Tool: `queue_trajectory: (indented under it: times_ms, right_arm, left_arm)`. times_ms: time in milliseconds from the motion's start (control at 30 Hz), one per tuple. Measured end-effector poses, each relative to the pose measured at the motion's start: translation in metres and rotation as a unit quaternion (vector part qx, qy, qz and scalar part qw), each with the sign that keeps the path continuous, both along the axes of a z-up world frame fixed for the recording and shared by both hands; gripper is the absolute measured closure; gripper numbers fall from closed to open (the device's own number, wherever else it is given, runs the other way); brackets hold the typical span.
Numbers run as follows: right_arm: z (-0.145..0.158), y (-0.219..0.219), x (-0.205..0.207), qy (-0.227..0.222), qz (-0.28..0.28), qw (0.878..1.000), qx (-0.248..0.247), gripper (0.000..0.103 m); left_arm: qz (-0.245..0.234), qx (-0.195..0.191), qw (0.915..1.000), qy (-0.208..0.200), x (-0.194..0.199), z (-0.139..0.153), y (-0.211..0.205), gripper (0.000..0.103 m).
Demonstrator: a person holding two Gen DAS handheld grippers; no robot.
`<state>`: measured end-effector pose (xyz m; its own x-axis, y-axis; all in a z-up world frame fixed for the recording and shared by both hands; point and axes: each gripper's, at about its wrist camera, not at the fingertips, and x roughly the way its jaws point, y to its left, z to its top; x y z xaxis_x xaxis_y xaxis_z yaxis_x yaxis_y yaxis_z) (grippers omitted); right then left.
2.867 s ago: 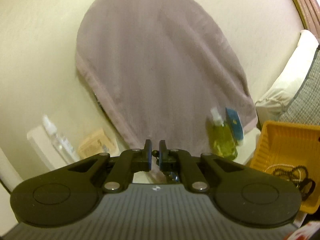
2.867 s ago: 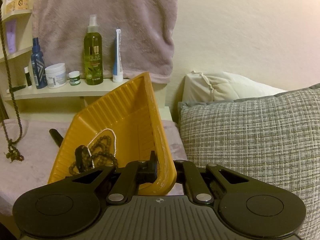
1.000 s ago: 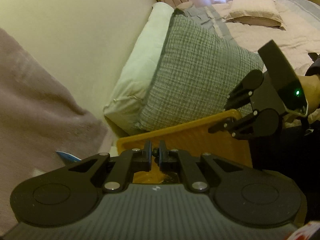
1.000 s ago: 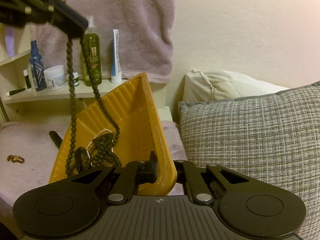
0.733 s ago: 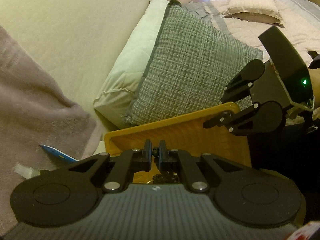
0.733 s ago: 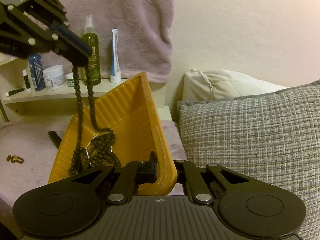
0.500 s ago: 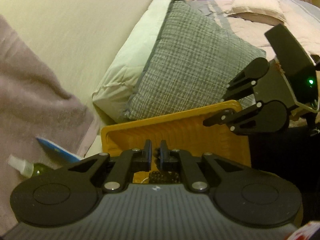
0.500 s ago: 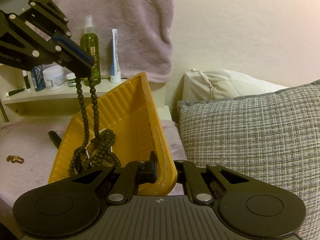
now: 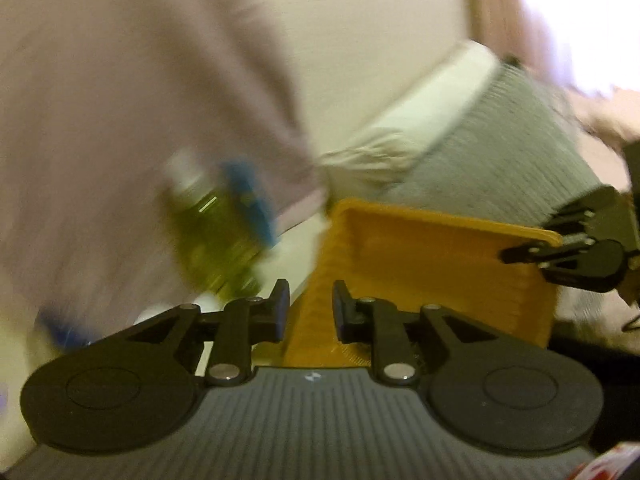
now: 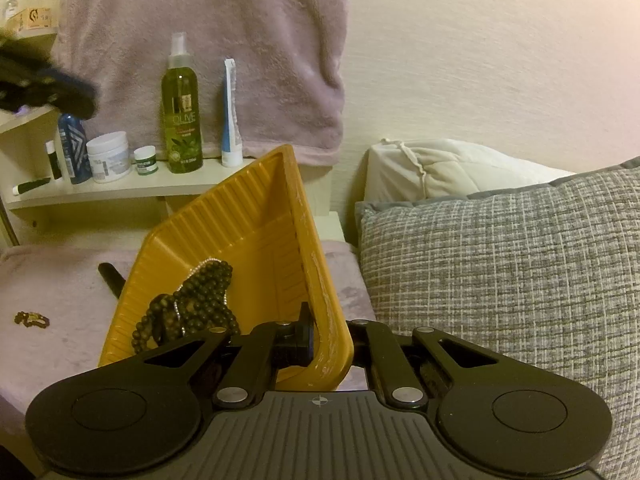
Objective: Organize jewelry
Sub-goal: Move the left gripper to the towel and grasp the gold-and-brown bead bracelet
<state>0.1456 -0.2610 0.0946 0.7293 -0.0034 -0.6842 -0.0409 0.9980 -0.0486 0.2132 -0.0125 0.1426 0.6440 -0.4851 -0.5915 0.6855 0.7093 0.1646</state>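
My right gripper [image 10: 328, 346] is shut on the near rim of a yellow tray [image 10: 248, 216] and holds it tilted. Dark bead necklaces [image 10: 192, 304] and a thin silver chain lie heaped in the tray's low end. A small brown piece of jewelry [image 10: 32, 318] lies on the pink blanket to the left. My left gripper [image 9: 307, 308] hovers by the yellow tray [image 9: 420, 264] with its jaws opening and nothing between them. In the right wrist view, that left gripper [image 10: 48, 84] is a blur at the upper left. The right gripper [image 9: 560, 256] shows at the tray's far corner.
A shelf [image 10: 120, 190] carries a green bottle [image 10: 180, 108], a white tube [image 10: 230, 116], jars and a blue bottle. A pink towel [image 10: 200, 20] hangs on the wall. A grey pillow [image 10: 500, 272] and a white pillow [image 10: 448, 168] lie right of the tray. A black stick [image 10: 112, 280] rests beside it.
The left gripper let the long dark bead necklace drop into the tray, parted its jaws and swung away to the left. The right gripper and tray stayed still.
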Motion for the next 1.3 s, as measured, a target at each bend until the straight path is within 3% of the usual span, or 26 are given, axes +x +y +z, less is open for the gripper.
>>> queue_trajectory:
  times_ms: [167,333,500,767,933,1200,1300]
  right_arm:
    - [0.0,0.001,0.001,-0.001,0.001,1.0,-0.004,0.097]
    - [-0.001,0.002,0.002,0.0,0.0,1.0,-0.008,0.097]
    - [-0.002,0.002,0.002,0.002,0.001,1.0,-0.014,0.097]
    - [-0.003,0.002,0.002,0.005,0.003,1.0,-0.021,0.097]
    - [-0.003,0.002,0.003,0.007,0.004,1.0,-0.024,0.097]
    - [-0.004,0.001,0.004,0.009,0.003,1.0,-0.026,0.097]
    - [-0.004,0.0,0.004,0.01,0.003,1.0,-0.027,0.097]
  left_arm:
    - [0.108,-0.013,0.9939,0.013,-0.016,-0.031,0.06,0.083]
    - [0.163,0.01,0.9866,0.007,-0.043,-0.072,0.09,0.082]
    - [0.209,0.017,0.9772,0.03,-0.058,-0.117,0.111,0.077]
    - [0.202,0.042,0.9763,0.066,-0.071,-0.169,0.106,0.077]
    - [0.194,0.043,0.9778,0.067,-0.067,-0.177,0.103,0.077]
    - [0.156,0.095,0.9801,0.077,-0.055,-0.192,0.091,0.078]
    - [0.142,0.099,0.9815,0.083,-0.052,-0.193,0.09,0.082]
